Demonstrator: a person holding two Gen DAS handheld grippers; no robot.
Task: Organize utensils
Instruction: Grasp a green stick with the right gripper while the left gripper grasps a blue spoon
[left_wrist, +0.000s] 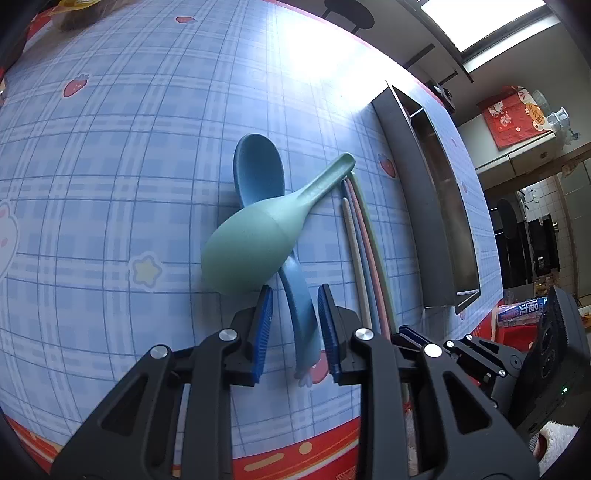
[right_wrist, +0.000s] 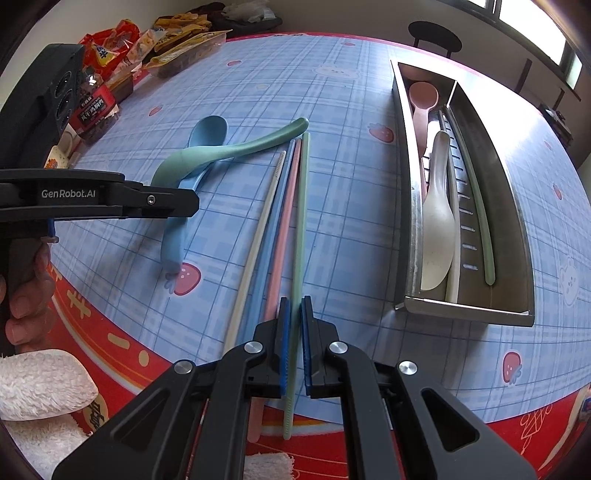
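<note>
Your left gripper (left_wrist: 294, 295) hangs over the handle of the blue spoon (left_wrist: 299, 314). The handle runs straight out from you, between the two pads, so its long way lines up with the fingers. The jaws are partly spread, one pad on each side of the handle, and there is a gap on both sides, so they do not pinch it yet. The bowl of the blue spoon points away from you. The green spoon (left_wrist: 258, 236) lies across it, resting on top of its neck. So I think the blue spoon may drag the green one along if you lift it. It might be best to slide it back toward you first.

Your right gripper (right_wrist: 294, 306) is pressed together on the green chopstick (right_wrist: 301, 229). That stick also runs straight away from you, along the fingers. It lies on the cloth (right_wrist: 351, 184) beside the pink stick (right_wrist: 282, 236), the blue stick (right_wrist: 273, 221) and the white stick (right_wrist: 258, 236).

The tray (right_wrist: 469, 314) lies off to the right of both grippers, and its long side runs the same way as the sticks. It already holds a pink spoon (right_wrist: 423, 99), a white spoon (right_wrist: 437, 221) and one more green stick (right_wrist: 480, 221). Your right hand is nearer the tray
</note>
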